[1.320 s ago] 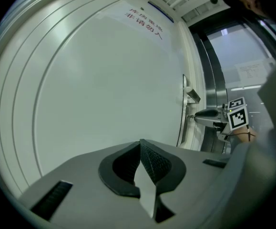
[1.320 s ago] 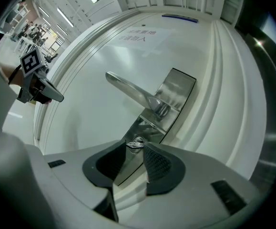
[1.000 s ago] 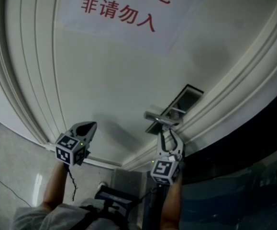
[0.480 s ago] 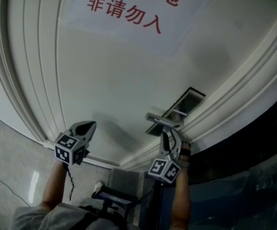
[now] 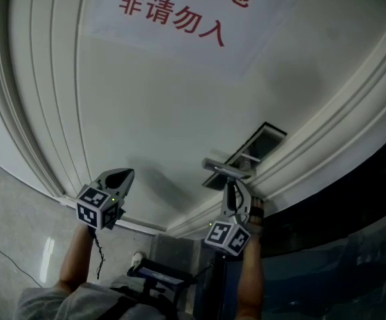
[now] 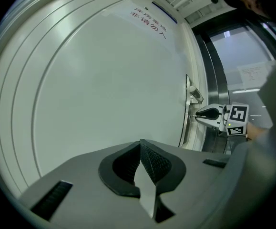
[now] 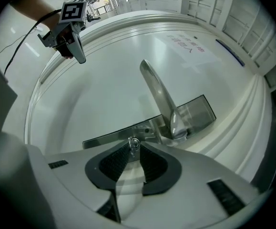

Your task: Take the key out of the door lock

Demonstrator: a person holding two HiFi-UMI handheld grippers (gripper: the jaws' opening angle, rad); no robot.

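Right gripper view shows our right gripper (image 7: 134,150), whose jaws have just been closing and now pinch the key (image 7: 134,143). The key sits in the lock plate (image 7: 111,137) on the door (image 7: 109,89), with the lever handle (image 7: 158,94) rising toward one o'clock. We hold our left gripper (image 6: 140,147) pressed together and empty, off at ten o'clock.

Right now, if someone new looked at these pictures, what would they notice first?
Probably the paper sign with big red characters, high on the white door. Next, the shiny door handle near the door's right edge, and just below it the key in the lock, between the tips of the right gripper, whose jaws have just been closing on it. The left gripper hangs shut off to the left, holding nothing.
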